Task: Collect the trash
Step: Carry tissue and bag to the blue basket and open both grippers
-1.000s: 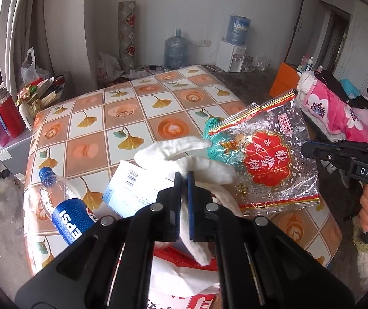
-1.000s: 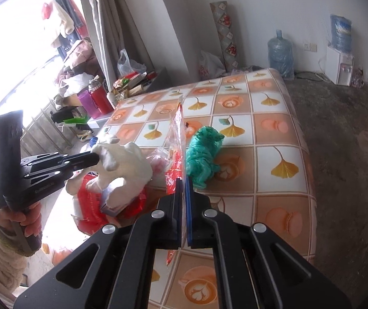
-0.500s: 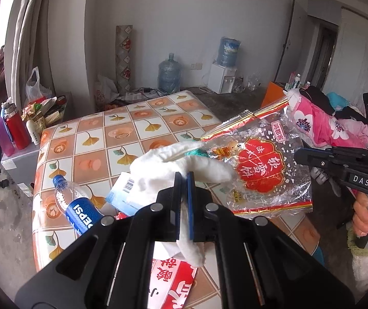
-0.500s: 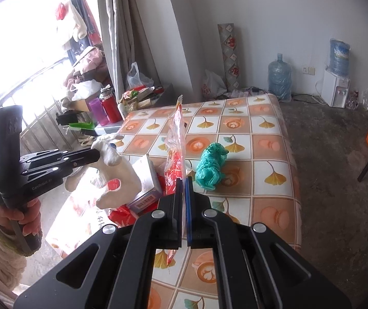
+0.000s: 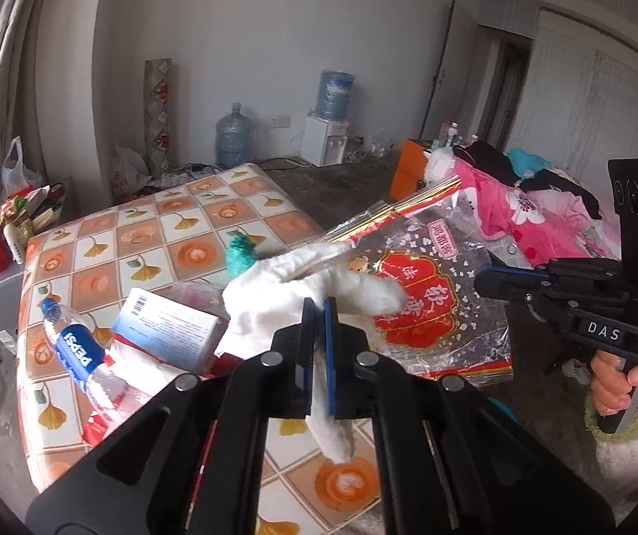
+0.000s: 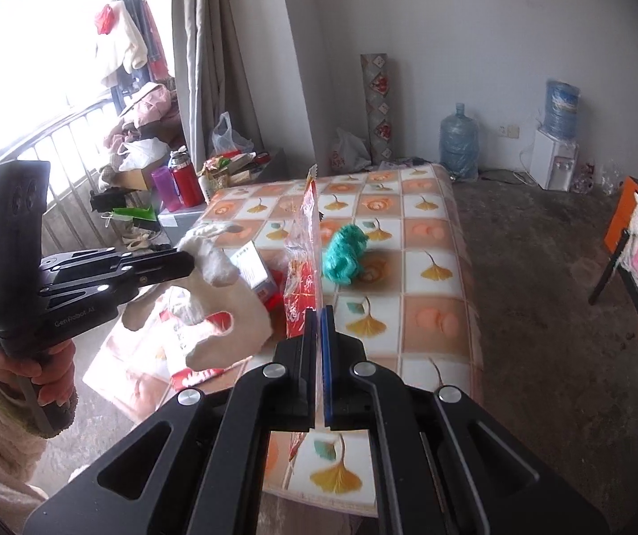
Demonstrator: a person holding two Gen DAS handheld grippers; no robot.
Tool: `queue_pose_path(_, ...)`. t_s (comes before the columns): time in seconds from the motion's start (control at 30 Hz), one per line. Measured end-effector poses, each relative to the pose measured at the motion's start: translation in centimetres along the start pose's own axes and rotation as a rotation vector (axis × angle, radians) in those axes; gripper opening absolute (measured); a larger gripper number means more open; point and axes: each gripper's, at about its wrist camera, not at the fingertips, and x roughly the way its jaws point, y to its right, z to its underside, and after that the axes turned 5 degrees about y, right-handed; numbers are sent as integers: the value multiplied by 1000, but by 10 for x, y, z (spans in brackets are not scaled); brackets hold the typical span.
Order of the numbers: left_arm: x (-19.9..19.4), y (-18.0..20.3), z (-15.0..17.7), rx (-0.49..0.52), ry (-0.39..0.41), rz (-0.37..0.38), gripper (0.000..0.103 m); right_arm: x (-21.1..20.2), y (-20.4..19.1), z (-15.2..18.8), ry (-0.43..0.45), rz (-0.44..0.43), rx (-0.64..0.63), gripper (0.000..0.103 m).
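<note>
My left gripper [image 5: 319,307] is pinching a white cloth-like wad [image 5: 292,290], its jaws pressed together on the fabric, which hangs in the air above the near end of the tiled table [image 5: 176,223]. My right gripper [image 6: 317,316] is clamped on the edge of a clear snack bag with red print [image 5: 426,303], held up edge-on over the same near end of the table. On the table just below the white wad lie a blue-and-white carton [image 5: 171,330] and a Pepsi bottle [image 5: 78,356] on its side near the table's left edge, with a white-and-red plastic bag [image 6: 176,339] spilling over the near corner. Further in, toward the middle of the table, sits a crumpled teal bag [image 6: 345,254], apart from the rest. Beyond the table's far end, against the wall, stand a blue water jug [image 6: 458,147] and a white water dispenser [image 6: 557,156].
</note>
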Motion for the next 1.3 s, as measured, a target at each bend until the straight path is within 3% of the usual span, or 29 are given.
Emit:
queue_pose_path(0.37,41,113,54,99,-167,242,2,-55,43,108,-119,92,178,2)
queue_pose_path(0.67,85,207,103,204,-317,382,2,-90,95,184,-156,179,381,2)
queue_pose_path(0.97,147,287,160,325,-465,461,2,-91,149,253,-214,253,560,2)
queue_pose_path(1.3,230,337,226,426,-638,463,2,-55,204,335,-314,295,750,2)
